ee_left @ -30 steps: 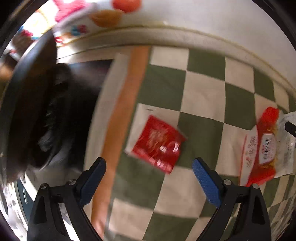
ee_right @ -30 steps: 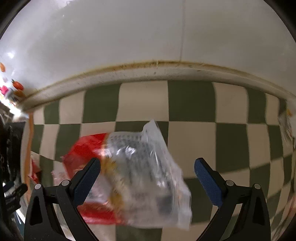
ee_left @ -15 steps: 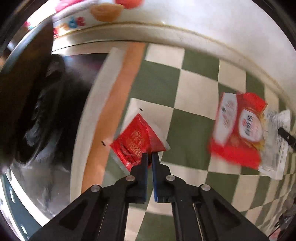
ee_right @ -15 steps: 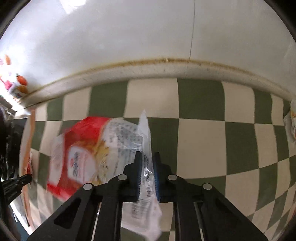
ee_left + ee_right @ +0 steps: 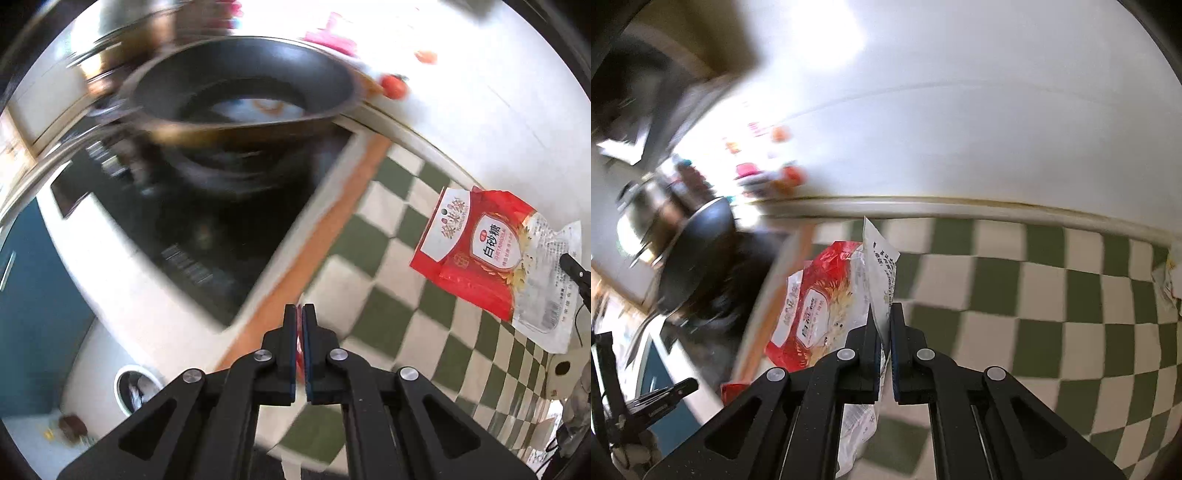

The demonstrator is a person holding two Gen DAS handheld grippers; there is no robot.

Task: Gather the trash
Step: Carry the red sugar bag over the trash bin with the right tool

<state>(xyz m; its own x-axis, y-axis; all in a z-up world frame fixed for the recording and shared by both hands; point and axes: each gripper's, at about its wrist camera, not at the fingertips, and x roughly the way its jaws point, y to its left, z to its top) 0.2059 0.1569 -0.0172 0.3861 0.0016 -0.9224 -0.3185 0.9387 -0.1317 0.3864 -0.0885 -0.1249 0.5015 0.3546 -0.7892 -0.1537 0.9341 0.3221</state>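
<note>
My left gripper (image 5: 299, 314) is shut on a small red packet (image 5: 300, 360); only a red sliver shows between the jaws, held up off the counter. My right gripper (image 5: 884, 317) is shut on the clear edge of a red and white sugar bag (image 5: 827, 302), which hangs lifted above the green-checked counter. The same bag (image 5: 487, 258) shows in the left wrist view at the right, with the right gripper's tip (image 5: 572, 264) on it. The red packet (image 5: 733, 391) and the left gripper's tip (image 5: 665, 393) show at the lower left of the right wrist view.
A black wok (image 5: 240, 85) sits on a black stove (image 5: 177, 206) to the left of an orange counter strip (image 5: 295, 258). A white bin (image 5: 135, 387) with trash stands on the floor below. Another wrapper (image 5: 1167, 280) lies at the counter's far right, by the white wall.
Both grippers have lifted their wrappers off the counter and swung left toward the stove. A second ago both were open; they shut on the wrappers half a second ago.
</note>
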